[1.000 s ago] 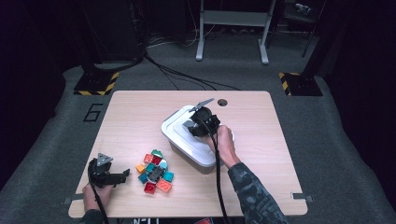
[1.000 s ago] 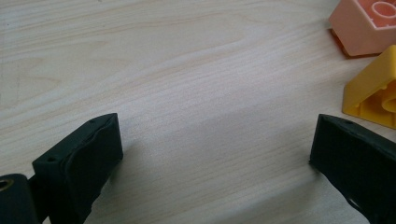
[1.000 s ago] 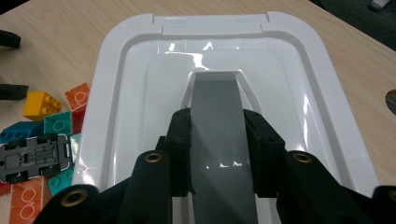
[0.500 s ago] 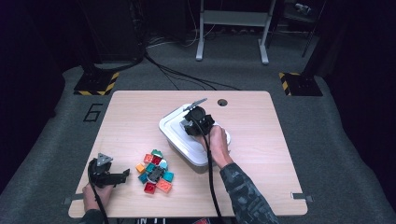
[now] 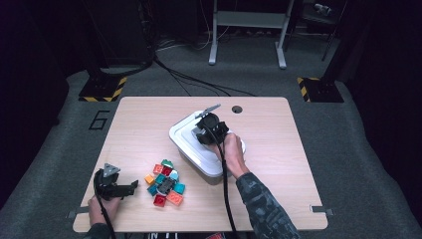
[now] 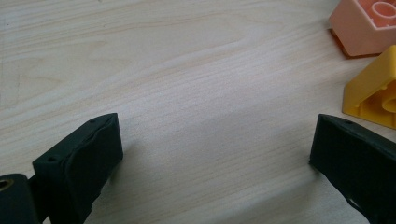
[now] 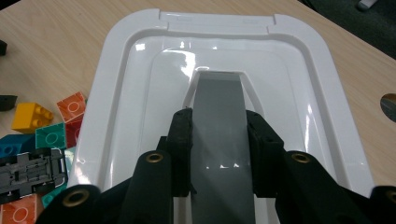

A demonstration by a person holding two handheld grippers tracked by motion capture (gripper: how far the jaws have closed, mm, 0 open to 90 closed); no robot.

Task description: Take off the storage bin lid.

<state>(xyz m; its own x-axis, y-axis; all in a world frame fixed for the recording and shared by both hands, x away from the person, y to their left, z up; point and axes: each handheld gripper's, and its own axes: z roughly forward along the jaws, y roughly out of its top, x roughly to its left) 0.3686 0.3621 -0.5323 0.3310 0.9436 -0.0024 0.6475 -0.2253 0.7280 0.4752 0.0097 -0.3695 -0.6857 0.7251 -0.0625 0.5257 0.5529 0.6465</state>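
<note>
Nearest the person, the left gripper (image 5: 130,187) is held low over the pale wooden table (image 5: 139,129), jaws spread wide and empty, parked just left of the heap of coloured plastic building bricks (image 5: 165,181), presumably kept ready for picking. Right of and beyond the bricks, the white rectangular plastic storage box (image 5: 199,154) sits mid-table, its glossy white lid (image 7: 140,65) in place. The right gripper (image 7: 218,140) is clamped narrowly on the lid's grey raised handle (image 7: 219,112), likely so the lid can be lifted and the bricks dropped inside.
</note>
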